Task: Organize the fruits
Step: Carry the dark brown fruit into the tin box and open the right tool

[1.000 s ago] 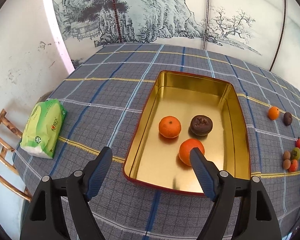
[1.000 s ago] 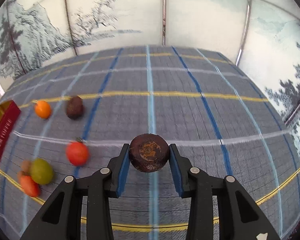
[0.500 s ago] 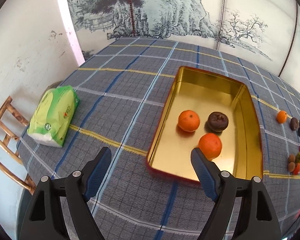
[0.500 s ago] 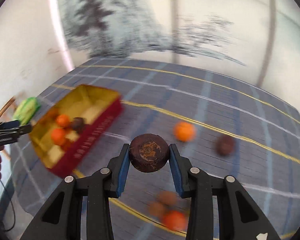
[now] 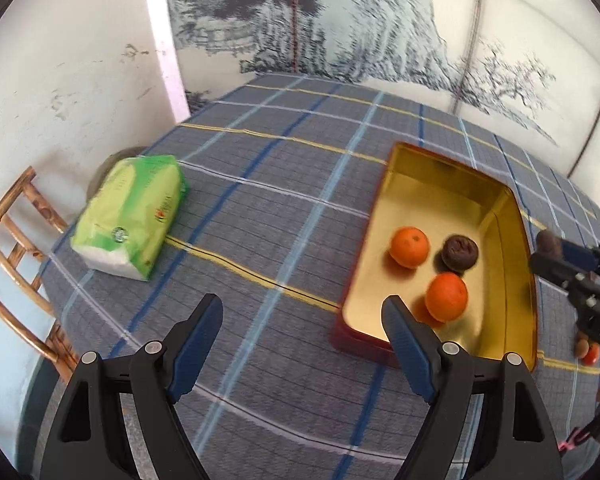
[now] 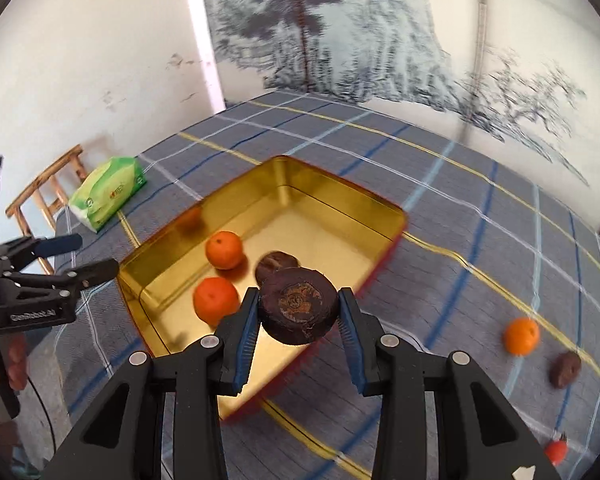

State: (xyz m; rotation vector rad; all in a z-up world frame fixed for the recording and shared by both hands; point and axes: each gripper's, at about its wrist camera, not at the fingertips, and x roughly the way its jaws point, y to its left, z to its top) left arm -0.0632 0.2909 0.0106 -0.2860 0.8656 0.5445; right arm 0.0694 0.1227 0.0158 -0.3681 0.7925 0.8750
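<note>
A gold tin tray [image 5: 452, 178] [image 6: 332, 188] with red outer walls sits on the checked tablecloth. It holds two oranges [image 5: 409, 241] [image 5: 447, 297] and a dark brown fruit [image 5: 459, 253]. My right gripper [image 6: 298, 312] is shut on another dark brown fruit [image 6: 298, 305], held above the tray's near corner. It shows at the right edge of the left wrist view [image 5: 556, 250]. My left gripper [image 5: 302, 330] is open and empty over the cloth, left of the tray.
A green tissue pack [image 5: 130, 216] lies near the table's left edge, beside a wooden chair [image 5: 8, 256]. On the cloth right of the tray lie an orange [image 6: 522, 336], a brown fruit [image 6: 565, 368] and a small red fruit [image 6: 556, 451].
My right gripper has swung left with the brown fruit, from over the open cloth to above the tray. My left gripper has drawn back leftward, away from the tray.
</note>
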